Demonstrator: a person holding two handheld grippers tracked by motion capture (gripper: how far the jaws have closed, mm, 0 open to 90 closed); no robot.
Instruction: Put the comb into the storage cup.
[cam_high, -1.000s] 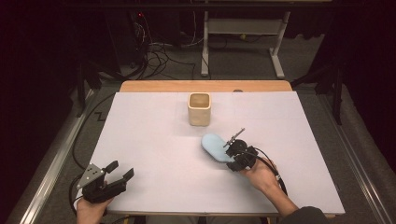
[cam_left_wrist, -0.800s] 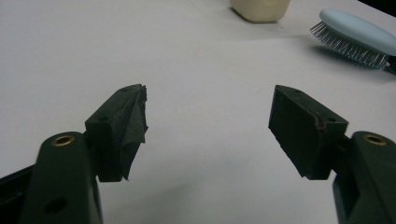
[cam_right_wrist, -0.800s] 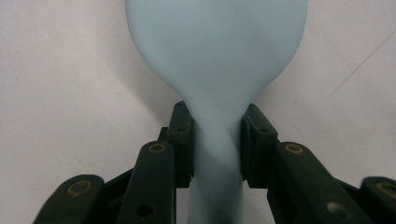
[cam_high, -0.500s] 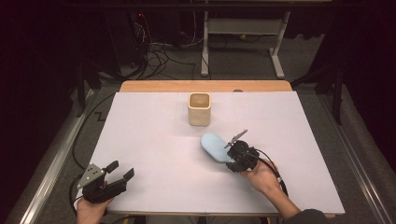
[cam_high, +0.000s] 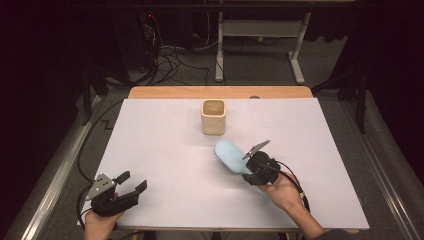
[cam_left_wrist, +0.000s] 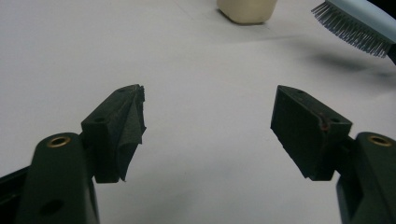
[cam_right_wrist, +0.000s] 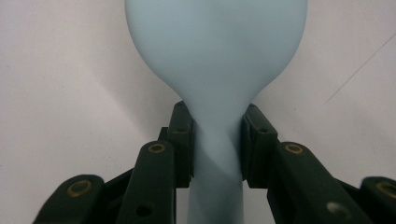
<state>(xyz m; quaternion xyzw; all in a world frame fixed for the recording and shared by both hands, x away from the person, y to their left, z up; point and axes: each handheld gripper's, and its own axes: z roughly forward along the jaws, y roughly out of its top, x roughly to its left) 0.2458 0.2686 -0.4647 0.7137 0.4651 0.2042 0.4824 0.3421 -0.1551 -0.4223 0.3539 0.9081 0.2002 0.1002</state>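
The high view is dim around the edges – the floor and far background sink into near-black – while the white table (cam_high: 165, 150) is evenly lit from above; shadows there are faint; the left gripper view is soft and grainy; the pale blue brush (cam_right_wrist: 215, 60) looms close, slightly blurred.

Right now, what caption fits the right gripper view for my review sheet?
Right gripper shut on the neck of a pale blue brush, its back facing the camera, above the white table.
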